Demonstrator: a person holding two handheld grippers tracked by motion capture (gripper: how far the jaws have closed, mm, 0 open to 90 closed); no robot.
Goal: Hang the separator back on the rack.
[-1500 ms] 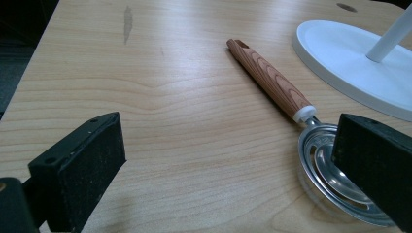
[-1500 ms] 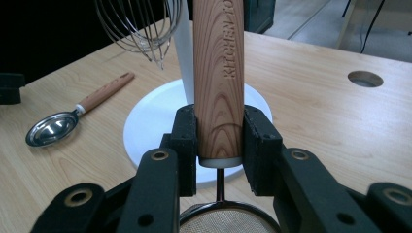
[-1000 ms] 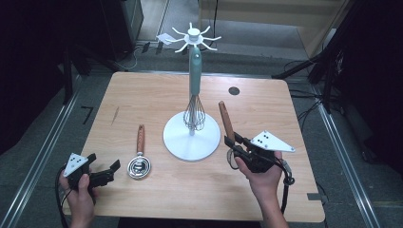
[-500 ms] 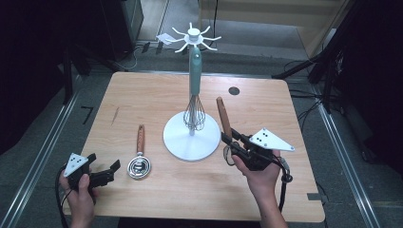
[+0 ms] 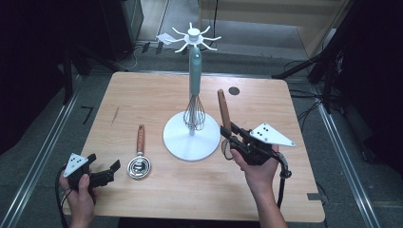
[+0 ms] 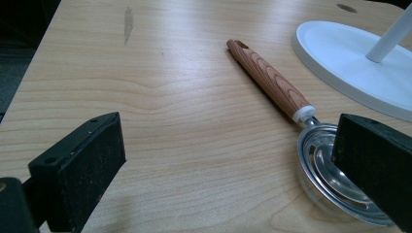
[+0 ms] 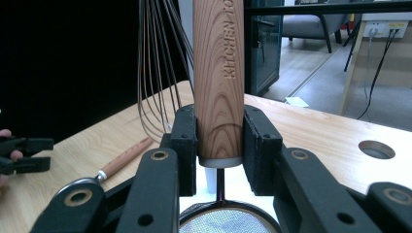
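From the high view I see a pale wooden table [image 5: 157, 102] on a grey floor; my right gripper [image 5: 231, 137] has tilted the wood-handled strainer [image 5: 222, 108] more upright beside the round white stand [image 5: 190, 137]. In the left gripper view, jaws stand apart near the steel scoop [image 6: 320, 155], its bowl partly hidden. In the right gripper view, pads clamp the grained handle; the mesh is cut off below.

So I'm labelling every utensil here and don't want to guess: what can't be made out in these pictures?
- Sieve: right gripper view, bowl cut off by the bottom edge and the right gripper.
- Handle lettering: right gripper view, cut off by the top edge.
- Metal strainer bowl: left gripper view, partly behind one of the fingers.
- Whisk: high view, wires too small to count.
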